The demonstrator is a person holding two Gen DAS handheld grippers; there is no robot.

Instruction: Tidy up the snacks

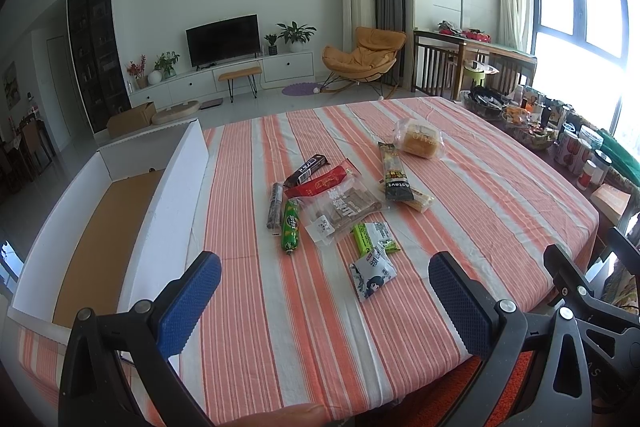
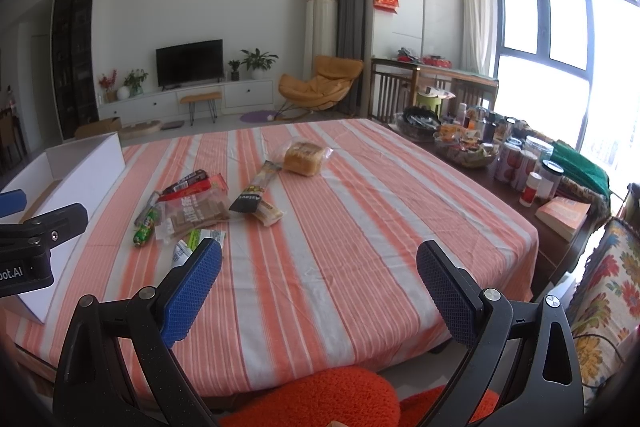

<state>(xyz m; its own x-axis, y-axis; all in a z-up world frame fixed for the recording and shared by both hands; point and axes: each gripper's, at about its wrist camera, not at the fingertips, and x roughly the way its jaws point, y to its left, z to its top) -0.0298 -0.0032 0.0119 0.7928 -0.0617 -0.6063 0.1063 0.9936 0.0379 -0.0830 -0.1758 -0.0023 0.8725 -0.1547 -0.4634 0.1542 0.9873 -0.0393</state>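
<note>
Jaws of both grippers are standing wide apart and gripping nothing. Left gripper (image 1: 324, 291) is hovering over the near edge of the striped tablecloth (image 1: 460, 187), with the snack pile lying ahead of its blue pads (image 1: 188, 299), clear of them. Right gripper (image 2: 318, 287) is hanging beside it over the same cloth, the pile lying ahead and to the left of its opening.

Nearest the left gripper, a small white cartoon packet (image 1: 372, 273) is lying flat, just past the gap between the fingers, touching a green-and-white wrapper (image 1: 374, 237) beyond it. Further out, a green sausage stick (image 1: 291, 227) is pointing its long axis away from the camera, roughly parallel to a dark stick (image 1: 274, 205) just beside it on the left. A clear bag of brown wafers (image 1: 340, 207) is sitting between the sticks and a black bar pack (image 1: 394, 173), whose long axis is running away from the camera, overlapping a pale bar (image 1: 418, 199). A red packet (image 1: 320, 183) and a dark chocolate bar (image 1: 306, 169) are lying slanted behind the wafers. Farthest, a wrapped bread loaf (image 1: 418, 139) is sitting apart.

At left, an open white cardboard box (image 1: 176, 187) is resting on the table, its brown floor showing.
</note>
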